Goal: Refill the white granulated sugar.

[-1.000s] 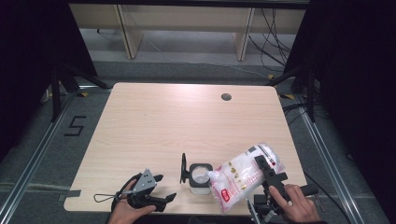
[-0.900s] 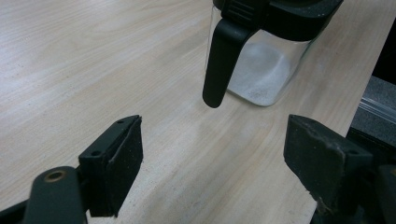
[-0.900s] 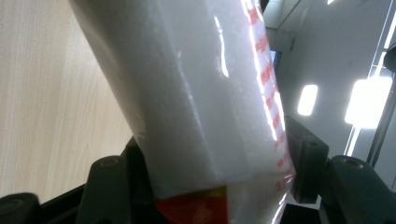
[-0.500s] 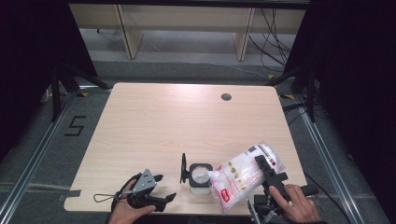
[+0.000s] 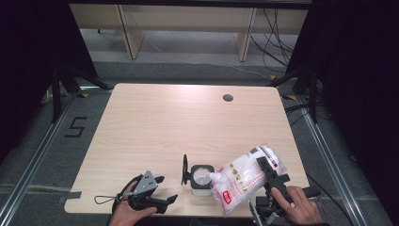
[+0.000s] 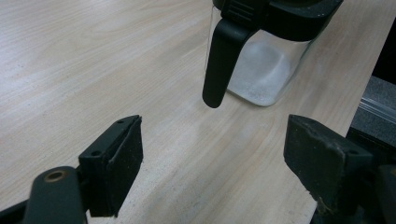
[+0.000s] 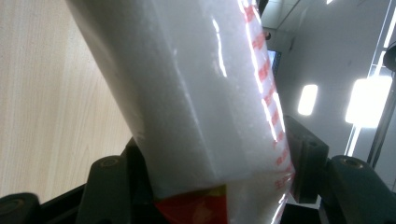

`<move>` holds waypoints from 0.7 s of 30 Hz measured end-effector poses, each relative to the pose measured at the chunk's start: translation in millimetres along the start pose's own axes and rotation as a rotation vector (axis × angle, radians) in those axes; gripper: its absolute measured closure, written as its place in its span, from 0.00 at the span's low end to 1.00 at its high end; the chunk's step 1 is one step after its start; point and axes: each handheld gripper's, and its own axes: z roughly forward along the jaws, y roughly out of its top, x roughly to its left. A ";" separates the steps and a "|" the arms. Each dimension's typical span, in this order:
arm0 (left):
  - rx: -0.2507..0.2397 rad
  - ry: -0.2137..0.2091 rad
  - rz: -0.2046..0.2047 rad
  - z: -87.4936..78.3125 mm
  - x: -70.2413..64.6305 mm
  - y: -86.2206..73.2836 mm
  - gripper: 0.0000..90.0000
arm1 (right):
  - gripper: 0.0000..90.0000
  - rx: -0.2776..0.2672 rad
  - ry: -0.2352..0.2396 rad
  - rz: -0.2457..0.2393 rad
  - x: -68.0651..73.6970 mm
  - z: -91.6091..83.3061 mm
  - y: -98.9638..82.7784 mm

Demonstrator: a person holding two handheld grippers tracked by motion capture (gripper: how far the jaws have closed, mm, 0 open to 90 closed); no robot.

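Bag tipped over jar, near the counter's front edge.
Right gripper [image 5: 268, 172] fingers clamp the bag [image 5: 244, 176], long axis slanting down-left, mouth at the jar [image 5: 202, 179] rim. Left gripper [image 5: 162, 200] fingers open, empty, jar handle ahead.

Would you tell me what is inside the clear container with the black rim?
The container holds a shallow layer of white grains at its bottom. The bag, tilted in the right gripper, has its corner at the mouth, hiding part of the inside.
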 end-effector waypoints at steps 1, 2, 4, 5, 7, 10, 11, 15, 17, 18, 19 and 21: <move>0.000 -0.001 0.000 0.0 0.0 0.0 0.21 | 0.47 0.000 -0.001 0.000 0.0 0.0 0.0; 0.000 0.000 0.000 0.0 -0.1 0.0 0.21 | 0.47 0.000 0.000 0.003 -0.1 -0.1 0.0; 0.003 0.000 -0.002 -0.1 -0.4 0.3 0.22 | 0.47 -0.009 -0.007 -0.013 -1.3 0.5 0.0; 0.009 -0.002 0.003 -0.5 0.1 0.4 0.22 | 0.47 -0.004 -0.002 -0.011 -1.2 0.1 0.0; 0.000 0.000 0.001 0.0 -0.2 0.0 0.22 | 0.47 0.007 0.008 -0.020 -2.4 -0.6 0.4; -0.001 -0.001 0.000 0.1 -0.3 0.0 0.22 | 0.47 0.002 0.011 0.001 -0.3 0.2 -0.4; 0.000 -0.001 0.000 0.1 -0.3 0.1 0.22 | 0.47 -0.002 -0.004 0.012 0.8 0.0 -0.6; 0.003 -0.001 -0.030 0.4 -2.1 -0.3 0.22 | 0.47 -0.009 -0.003 -0.027 -1.5 0.4 0.3; 0.006 -0.001 -0.022 -0.1 -1.3 -0.2 0.22 | 0.47 -0.009 0.000 -0.030 -0.9 0.6 0.5; 0.003 -0.002 -0.026 0.1 -1.4 -0.2 0.22 | 0.47 -0.008 0.001 -0.030 -0.9 0.6 0.6; 0.006 -0.001 -0.022 -0.1 -1.2 -0.3 0.22 | 0.47 -0.011 0.000 -0.029 -0.9 0.8 0.5; 0.007 -0.001 -0.021 -0.2 -1.2 -0.2 0.22 | 0.47 -0.011 0.000 -0.027 -0.8 0.8 0.5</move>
